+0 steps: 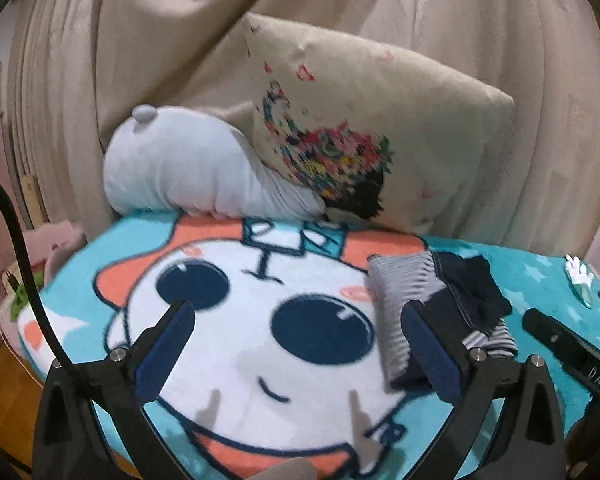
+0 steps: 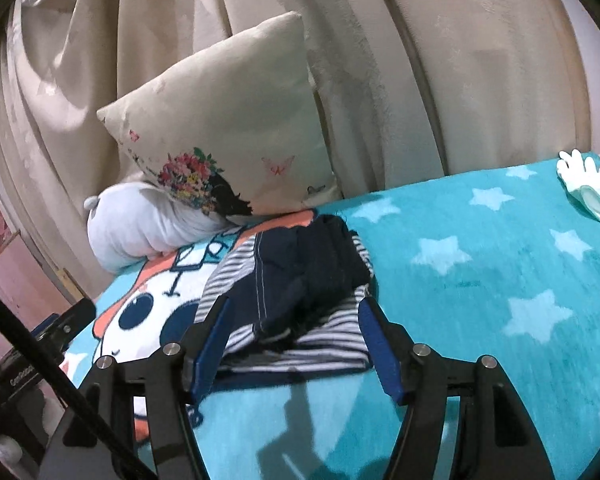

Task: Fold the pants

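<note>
Your pants (image 2: 296, 292), small navy-denim with grey/white striped knit panels, lie folded into a compact bundle on the teal fleece blanket (image 2: 480, 272) w/ white stars and a cartoon face print. Navy layer sits on top, rumpled, w/ light contrast stitching along one seam; striped fabric shows along the near edge and the left side of the bundle. In the left wrist view the same bundle (image 1: 440, 304) lies right of the cartoon's eyes, striped band to the left, navy to the right.

Your right gripper (image 2: 294, 340) stands part open, blue pads either side of the bundle's near end; the pads don't press it, nothing gripped. Your left gripper (image 1: 300, 344) is spread wide over the cartoon face, empty; its right finger overlaps the bundle's left edge in view, contact can't be confirmed.

Behind the bundle: beige square cushion w/ floral print (image 2: 228, 132) leaning on a pale grey plush pillow (image 2: 140, 228), beige curtain (image 2: 400, 80) at rear. White glove-shaped item (image 2: 582, 180) lies well apart, at the blanket's far right.
</note>
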`<state>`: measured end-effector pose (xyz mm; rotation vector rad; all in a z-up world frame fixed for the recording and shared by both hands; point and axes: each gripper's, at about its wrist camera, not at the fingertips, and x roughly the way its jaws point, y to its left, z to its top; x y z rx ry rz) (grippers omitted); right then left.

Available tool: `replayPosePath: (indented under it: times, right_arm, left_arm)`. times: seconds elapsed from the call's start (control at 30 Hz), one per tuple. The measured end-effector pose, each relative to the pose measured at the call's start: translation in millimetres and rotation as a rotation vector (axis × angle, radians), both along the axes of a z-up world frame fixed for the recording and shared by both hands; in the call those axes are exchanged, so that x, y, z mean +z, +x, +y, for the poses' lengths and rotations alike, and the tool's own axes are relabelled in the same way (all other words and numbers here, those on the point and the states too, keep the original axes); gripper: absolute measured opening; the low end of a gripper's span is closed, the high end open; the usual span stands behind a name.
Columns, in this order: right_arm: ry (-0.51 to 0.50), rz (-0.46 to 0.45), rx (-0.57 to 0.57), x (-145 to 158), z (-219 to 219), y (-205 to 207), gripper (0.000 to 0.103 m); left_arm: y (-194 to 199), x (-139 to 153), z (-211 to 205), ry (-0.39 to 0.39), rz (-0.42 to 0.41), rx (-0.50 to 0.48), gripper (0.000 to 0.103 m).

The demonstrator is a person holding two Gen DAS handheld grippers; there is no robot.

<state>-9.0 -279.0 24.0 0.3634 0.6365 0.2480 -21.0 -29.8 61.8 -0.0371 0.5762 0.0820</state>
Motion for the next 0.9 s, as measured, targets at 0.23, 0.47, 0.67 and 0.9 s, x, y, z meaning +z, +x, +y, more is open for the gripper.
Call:
replayPosePath:
  times: [0.23,0.47,0.67,0.9]
  right_arm:
    - [-0.072,0.039,0.041,-14.1,18.9,-10.7,0.070]
    - [-0.092,0.067,0.064,-23.9,25.7,-13.0,0.070]
    - [-0.100,0.080,0.065,-25.7,28.1,-13.4,0.072]
    - [-0.124,0.098,0.071,-29.4,32.2,-13.4,0.072]
  left_arm:
    - [1.6,-11.5,-15.4,0.031,0.043,-0.026,0.102]
    - [3.4,-16.1,-15.0,0.032,0.070,-0.019,0.102]
    - [4.8,-20.0,-16.4,0.026,0.096,-0.031,0.102]
    - [5.6,-26.9,-19.1,0.017,0.123,-0.055,0.102]
